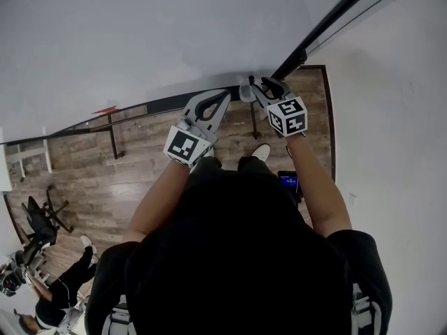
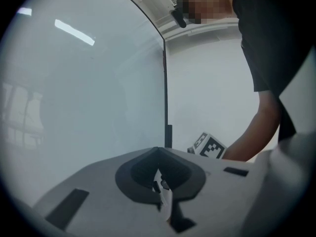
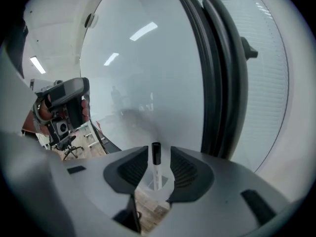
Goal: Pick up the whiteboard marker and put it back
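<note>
A whiteboard marker (image 3: 156, 168) with a black cap and white body stands upright in a small pale holder (image 3: 159, 185) on the white board. My right gripper (image 3: 158, 151) is open, one jaw on each side of the cap with a narrow gap to each pad. In the head view the right gripper (image 1: 260, 86) sits at the board's lower edge by the holder (image 1: 246, 93); the marker itself is hidden there. My left gripper (image 1: 215, 103) is just to its left, shut and empty, and in its own view its jaws (image 2: 159, 151) meet in front of the board.
The white board (image 1: 140, 40) fills the space ahead, with a black frame post (image 1: 328, 19) at its right and a black rail (image 1: 140, 109) along its bottom. Wood floor (image 1: 140, 166) lies below. An office chair (image 1: 38, 222) and another person (image 1: 63, 285) are at the far left.
</note>
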